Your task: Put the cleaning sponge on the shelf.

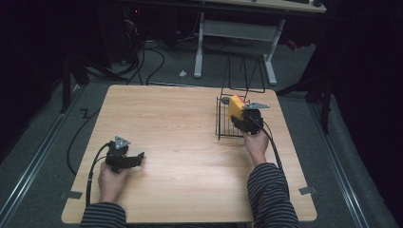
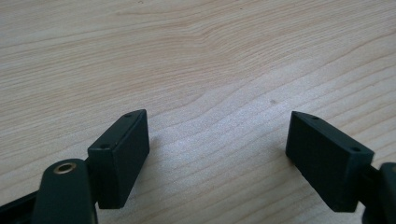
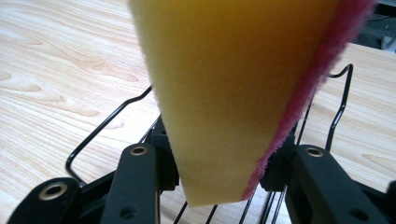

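The sponge (image 3: 224,93) hides the wire rack (image 3: 100,128) behind the right gripper's (image 3: 219,175) jaws.

Sponge held over the rack

The sponge (image 3: 224,93) is yellow foam with a pink scouring face along one side, standing on edge above the black wire rack (image 1: 224,124), near its far end; it seems clear of the wires.

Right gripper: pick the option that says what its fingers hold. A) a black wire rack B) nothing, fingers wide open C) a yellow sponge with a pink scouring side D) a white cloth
C: in the right gripper view the right gripper has its fingers closed on the yellow sponge with a pink edge, held over the black wire rack.
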A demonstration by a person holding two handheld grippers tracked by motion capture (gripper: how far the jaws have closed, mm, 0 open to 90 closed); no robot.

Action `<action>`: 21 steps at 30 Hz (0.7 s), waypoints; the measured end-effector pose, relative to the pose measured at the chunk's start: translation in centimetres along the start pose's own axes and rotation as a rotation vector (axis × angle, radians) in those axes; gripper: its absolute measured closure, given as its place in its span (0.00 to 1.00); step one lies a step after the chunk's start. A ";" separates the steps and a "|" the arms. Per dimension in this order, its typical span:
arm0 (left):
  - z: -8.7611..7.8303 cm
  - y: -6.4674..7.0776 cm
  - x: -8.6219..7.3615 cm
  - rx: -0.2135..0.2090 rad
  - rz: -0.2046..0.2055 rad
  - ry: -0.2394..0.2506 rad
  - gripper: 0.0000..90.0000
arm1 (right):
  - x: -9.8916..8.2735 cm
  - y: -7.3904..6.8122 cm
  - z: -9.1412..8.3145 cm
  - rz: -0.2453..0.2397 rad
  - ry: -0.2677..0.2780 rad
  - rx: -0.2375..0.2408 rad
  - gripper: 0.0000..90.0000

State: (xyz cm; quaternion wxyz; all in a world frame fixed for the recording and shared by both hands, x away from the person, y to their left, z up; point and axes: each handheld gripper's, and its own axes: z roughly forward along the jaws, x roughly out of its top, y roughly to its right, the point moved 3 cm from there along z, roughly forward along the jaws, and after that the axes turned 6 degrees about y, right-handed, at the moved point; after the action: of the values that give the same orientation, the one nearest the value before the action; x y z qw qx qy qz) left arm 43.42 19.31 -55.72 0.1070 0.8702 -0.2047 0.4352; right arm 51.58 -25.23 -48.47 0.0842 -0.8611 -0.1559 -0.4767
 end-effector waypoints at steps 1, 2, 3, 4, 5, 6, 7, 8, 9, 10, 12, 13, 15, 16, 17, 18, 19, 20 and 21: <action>0.0 0.0 0.0 0.000 0.000 0.000 0.24 | -0.1 0.0 0.2 0.001 -0.003 -0.002 0.66; 0.0 0.0 0.0 0.000 0.000 0.000 0.24 | -0.1 0.1 0.4 0.004 -0.008 -0.002 0.66; 0.0 0.0 0.0 0.000 0.000 0.000 0.24 | -0.2 0.1 0.7 0.007 -0.013 -0.004 0.66; 0.0 0.0 0.0 0.000 0.000 0.000 0.24 | -0.3 0.1 0.9 0.021 -0.020 -0.004 0.66; 0.0 0.0 0.0 0.000 0.000 0.000 0.24 | -0.4 0.1 1.2 0.028 -0.029 -0.002 0.66; 0.0 0.0 0.0 0.000 0.000 0.000 0.24 | -0.5 0.1 1.4 0.028 -0.034 -0.005 0.66; 0.0 0.0 0.0 -0.001 0.000 0.000 0.24 | -0.7 0.0 1.9 0.025 -0.042 -0.007 0.66; 0.0 0.0 0.0 -0.001 0.001 0.000 0.24 | -0.7 0.0 1.9 0.025 -0.042 -0.007 0.66; 0.0 0.0 0.0 -0.001 0.001 0.000 0.24 | -0.8 -0.1 2.1 0.030 -0.047 -0.007 0.66; 0.0 0.0 0.0 -0.001 0.001 -0.001 0.24 | -0.8 -0.1 2.3 0.027 -0.049 -0.005 0.66; 0.0 0.0 0.0 -0.001 0.000 0.001 0.24 | -1.0 -0.2 2.5 0.033 -0.055 -0.008 0.66; 0.0 0.0 0.0 -0.001 0.000 0.001 0.24 | -1.0 -0.2 2.6 0.035 -0.054 -0.006 0.66; 0.0 0.0 0.0 -0.001 -0.001 0.001 0.24 | -0.9 -0.2 2.7 0.033 -0.051 -0.009 0.66; 0.0 0.0 0.0 -0.001 0.000 0.001 0.24 | -0.9 -0.2 2.7 0.031 -0.056 -0.010 0.65; 0.0 0.0 0.0 -0.001 0.000 0.001 0.24 | -0.9 -0.2 2.7 0.031 -0.058 -0.008 0.65; 0.0 0.0 0.0 -0.001 0.000 0.001 0.24 | -1.0 -0.2 2.7 0.031 -0.060 -0.005 0.65; 0.0 0.0 0.0 -0.001 0.000 0.001 0.24 | -1.0 -0.2 2.7 0.027 -0.064 -0.006 0.65; 0.0 0.0 0.0 -0.001 0.000 0.001 0.24 | -1.1 -0.2 2.7 0.022 -0.072 -0.011 0.65; 0.0 0.0 0.0 -0.001 0.000 0.002 0.24 | -1.2 -0.2 2.8 0.019 -0.081 -0.014 0.65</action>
State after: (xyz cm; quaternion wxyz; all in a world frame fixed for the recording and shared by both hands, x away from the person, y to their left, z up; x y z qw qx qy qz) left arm 43.41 19.29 -55.73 0.1078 0.8699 -0.2046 0.4357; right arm 53.12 -24.45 -51.00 0.0762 -0.8816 -0.1476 -0.4417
